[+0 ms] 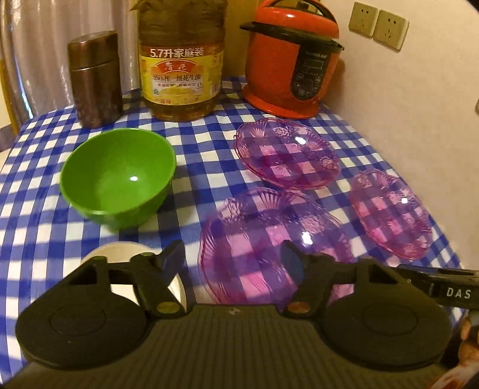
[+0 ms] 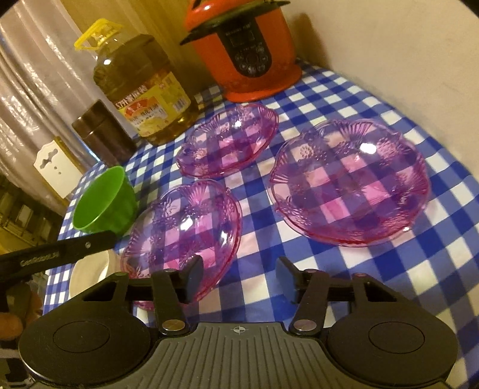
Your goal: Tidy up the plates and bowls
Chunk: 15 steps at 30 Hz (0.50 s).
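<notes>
Three clear pink plates lie on the checked tablecloth: a far one [image 1: 287, 152] [image 2: 227, 140], a right one [image 1: 389, 215] [image 2: 350, 182] and a near one [image 1: 269, 239] [image 2: 182, 221]. A green bowl [image 1: 116, 176] [image 2: 101, 203] stands to their left. A white bowl [image 1: 125, 252] [image 2: 89, 275] shows partly behind the left finger. My left gripper [image 1: 232, 257] is open just above the near plate's front part. My right gripper [image 2: 239, 269] is open too, its left finger over that plate's near rim and bare cloth between its fingers.
At the back stand a brown canister [image 1: 95, 80], a big oil bottle [image 1: 182, 65] and a red rice cooker [image 1: 293, 62]. A wall with sockets [image 1: 377, 25] bounds the right side. The table's left edge drops off by a curtain [image 2: 36, 89].
</notes>
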Available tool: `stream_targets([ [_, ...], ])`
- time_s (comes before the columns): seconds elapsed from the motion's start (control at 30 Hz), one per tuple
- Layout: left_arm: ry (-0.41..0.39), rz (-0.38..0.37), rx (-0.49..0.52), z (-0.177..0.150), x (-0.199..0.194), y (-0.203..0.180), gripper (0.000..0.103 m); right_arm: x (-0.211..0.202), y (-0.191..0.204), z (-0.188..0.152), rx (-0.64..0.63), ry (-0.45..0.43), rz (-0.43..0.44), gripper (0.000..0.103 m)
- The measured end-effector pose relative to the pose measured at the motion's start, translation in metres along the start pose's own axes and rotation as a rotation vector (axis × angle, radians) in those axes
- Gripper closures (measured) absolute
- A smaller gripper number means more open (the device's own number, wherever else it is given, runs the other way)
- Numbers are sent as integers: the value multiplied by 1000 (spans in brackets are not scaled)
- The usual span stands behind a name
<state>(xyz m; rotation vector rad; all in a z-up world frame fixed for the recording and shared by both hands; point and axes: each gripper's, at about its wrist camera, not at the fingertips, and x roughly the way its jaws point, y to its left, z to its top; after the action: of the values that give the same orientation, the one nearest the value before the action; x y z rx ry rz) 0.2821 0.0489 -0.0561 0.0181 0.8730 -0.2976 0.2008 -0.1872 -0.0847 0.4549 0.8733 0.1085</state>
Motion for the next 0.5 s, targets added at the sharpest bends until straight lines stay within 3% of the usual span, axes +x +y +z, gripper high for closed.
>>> stream_targets([
  [0.2, 60, 32, 47, 11, 35, 4, 60, 22, -2, 5, 14, 12, -12, 57],
  [0.5, 146, 29, 82, 15, 62, 5, 70, 42, -2, 4, 19, 46, -5, 69],
])
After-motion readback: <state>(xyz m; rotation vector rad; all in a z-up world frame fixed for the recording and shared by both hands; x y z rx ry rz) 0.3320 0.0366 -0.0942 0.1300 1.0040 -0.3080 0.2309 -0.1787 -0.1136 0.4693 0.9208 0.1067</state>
